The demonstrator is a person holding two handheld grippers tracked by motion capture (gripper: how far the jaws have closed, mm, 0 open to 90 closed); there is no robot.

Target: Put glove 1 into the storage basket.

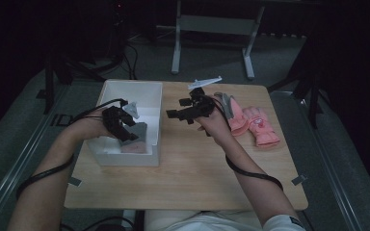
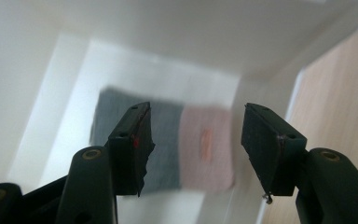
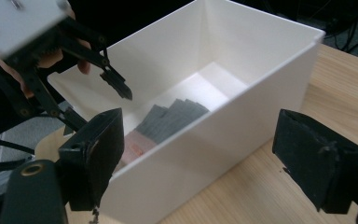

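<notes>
A white box [image 1: 125, 159] stands on the left part of the wooden table [image 1: 192, 183]. A folded grey and pink glove [image 1: 136, 140] lies on its floor. My left gripper [image 1: 126, 134] hangs inside the box just above that glove [image 2: 205, 154], open [image 2: 198, 116], with nothing between its pads. My right gripper [image 1: 176, 109] is held over the table beside the box's right wall, pointing at the box [image 3: 261, 74]. It is open [image 3: 200, 140] and empty. In the right gripper view the glove [image 3: 168, 119] lies under one of the left gripper's fingers [image 3: 116, 84].
Two pink gloves lie at the table's back right: one with a grey cuff [image 1: 233, 113] and one farther right [image 1: 262, 127]. Bare wood spreads in front of the box and both hands. Dark floor and a metal stand [image 1: 212, 29] lie beyond the table.
</notes>
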